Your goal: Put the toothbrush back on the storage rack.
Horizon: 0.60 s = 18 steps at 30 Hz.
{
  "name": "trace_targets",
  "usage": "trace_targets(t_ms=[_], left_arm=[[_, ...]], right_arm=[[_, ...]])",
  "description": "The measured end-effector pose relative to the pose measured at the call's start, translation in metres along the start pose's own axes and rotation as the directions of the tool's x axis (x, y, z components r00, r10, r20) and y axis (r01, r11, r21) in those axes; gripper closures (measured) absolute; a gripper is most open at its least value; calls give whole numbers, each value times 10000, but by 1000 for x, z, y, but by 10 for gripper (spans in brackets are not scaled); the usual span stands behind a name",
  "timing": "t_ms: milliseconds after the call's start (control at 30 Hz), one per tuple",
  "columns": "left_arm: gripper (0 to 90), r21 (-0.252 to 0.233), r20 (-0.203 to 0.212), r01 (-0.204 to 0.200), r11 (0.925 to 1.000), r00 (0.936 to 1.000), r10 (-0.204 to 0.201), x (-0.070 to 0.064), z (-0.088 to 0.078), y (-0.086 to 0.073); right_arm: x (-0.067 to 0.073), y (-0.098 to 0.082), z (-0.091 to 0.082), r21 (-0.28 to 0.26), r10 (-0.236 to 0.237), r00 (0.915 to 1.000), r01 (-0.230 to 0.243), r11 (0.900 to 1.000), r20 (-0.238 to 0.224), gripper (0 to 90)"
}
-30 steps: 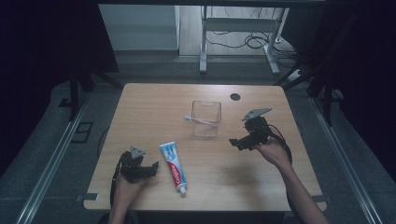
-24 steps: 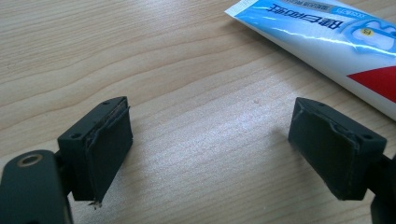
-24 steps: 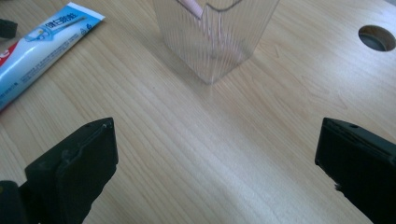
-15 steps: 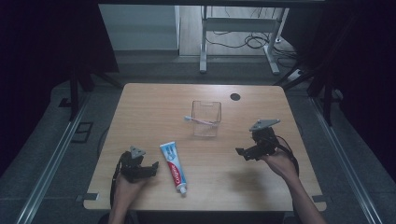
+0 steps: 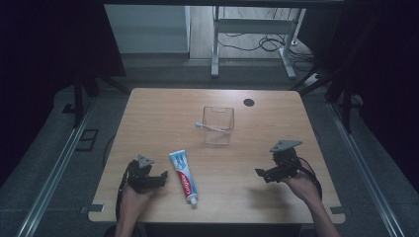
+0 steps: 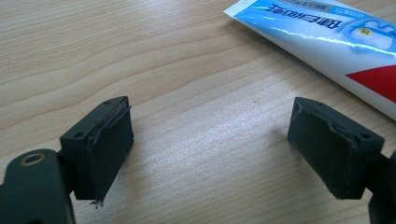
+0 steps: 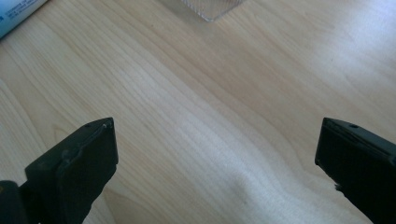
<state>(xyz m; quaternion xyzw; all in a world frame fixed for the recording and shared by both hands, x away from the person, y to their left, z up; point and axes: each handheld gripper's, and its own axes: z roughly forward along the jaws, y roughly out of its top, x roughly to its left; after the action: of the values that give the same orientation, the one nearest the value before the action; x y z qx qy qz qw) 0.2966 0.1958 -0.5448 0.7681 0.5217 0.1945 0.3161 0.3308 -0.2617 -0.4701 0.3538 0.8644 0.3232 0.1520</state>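
Toothpaste tube (image 5: 184, 176) is the thing nearest your left gripper (image 5: 154, 178). From the high view it lies flat on the counter (image 5: 163, 118), just beside that gripper on its right, not touching it. Its long axis runs away from you and slightly left: the cap end points toward your edge of the counter, the flat crimped end toward the clear box (image 5: 218, 125). Your left jaws are released, holding nothing, aimed toward the tube. Your right gripper (image 5: 263, 174) sits well apart from the tube, on its far right, jaws released and empty too, pointing back toward the tube. The clear box stands beyond the tube, toward the middle of the counter, with a toothbrush (image 5: 211, 127) lying across its rim, head sticking out on the left. A dark round hole (image 5: 248, 102) sits in the counter behind the box. Nothing lies between either gripper and the tube.

From the left gripper view, your jaws stand wide apart over bare wood, gripping nothing. The toothpaste tube (image 6: 327, 37) crosses the upper right corner, its near edge just beyond the right-hand jaw, clear of it.

From the right gripper view, your jaws are spread wide with only counter between them. A corner of the toothpaste tube (image 7: 16, 11) shows at upper left, and the clear box (image 7: 212, 7) at the top edge.
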Motion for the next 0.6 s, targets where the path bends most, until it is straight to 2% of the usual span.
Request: trace_targets(t_ms=[333,600], left_arm=[[144,-8,3,4,10000,10000,-4,0,0,0],[142,-12,8,3,10000,10000,-3,0,0,0]], right_arm=[[8,-29,7,-150,433,9991,-434,9989,-34,0],[17,-44,11,-323,371,9993,-371,9988,-5,0]])
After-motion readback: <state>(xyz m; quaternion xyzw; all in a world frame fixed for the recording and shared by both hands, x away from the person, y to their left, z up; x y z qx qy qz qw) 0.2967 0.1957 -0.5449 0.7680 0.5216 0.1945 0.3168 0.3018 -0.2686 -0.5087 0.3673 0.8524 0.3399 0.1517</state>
